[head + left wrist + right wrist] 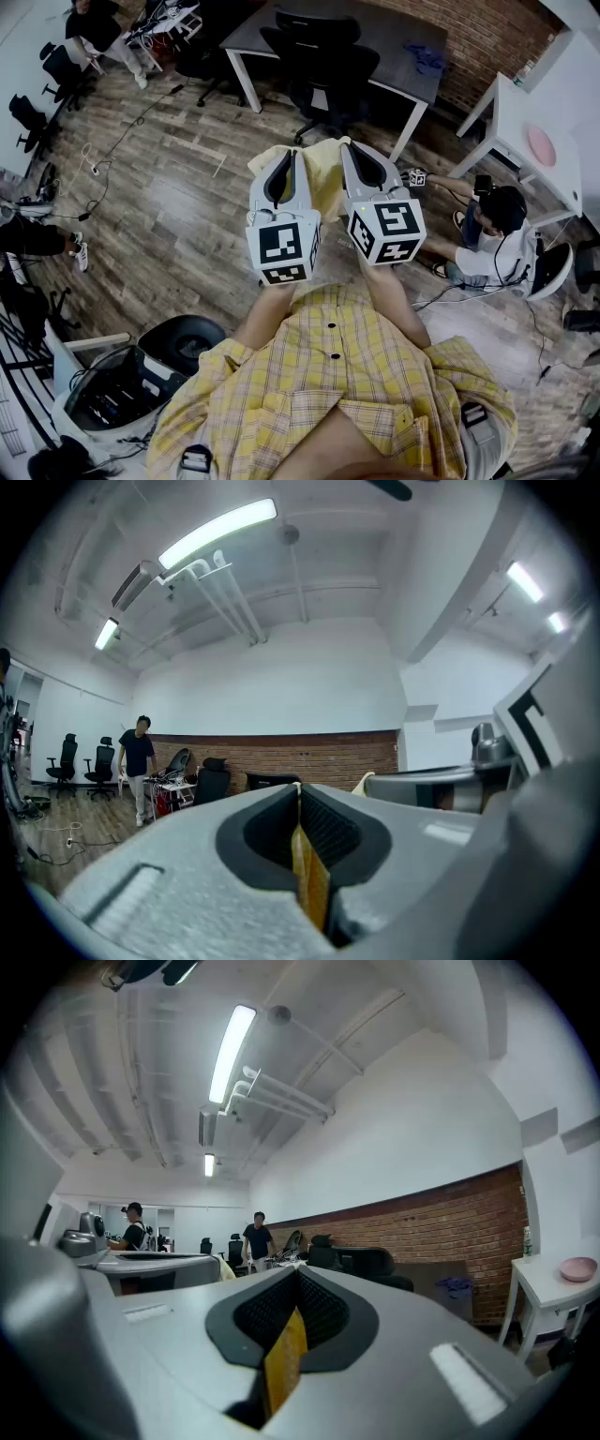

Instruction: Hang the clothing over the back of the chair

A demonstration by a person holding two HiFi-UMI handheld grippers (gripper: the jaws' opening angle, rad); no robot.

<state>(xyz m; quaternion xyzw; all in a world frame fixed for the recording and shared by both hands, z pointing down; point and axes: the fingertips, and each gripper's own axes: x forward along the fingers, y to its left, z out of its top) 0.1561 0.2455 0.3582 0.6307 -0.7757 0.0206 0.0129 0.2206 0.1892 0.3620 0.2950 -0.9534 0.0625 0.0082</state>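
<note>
In the head view I hold both grippers level and side by side at chest height, with a pale yellow garment (325, 183) bunched between and below them. My left gripper (292, 156) is shut on a fold of the yellow cloth (310, 885), which shows pinched between the dark pads. The jaws of my right gripper (348, 148) are likewise shut on a strip of the yellow cloth (284, 1361). A black office chair (323, 58) stands ahead of the grippers, pushed against a dark desk (394, 37), its back facing me. Most of the garment is hidden behind the grippers.
A white table (553, 112) with a pink dish stands at the right. A person (497, 234) sits on the wooden floor beside it. Cables (103, 159) trail across the floor at the left. A black bin (187, 342) and equipment sit at lower left. Another person (139, 761) stands in the distance.
</note>
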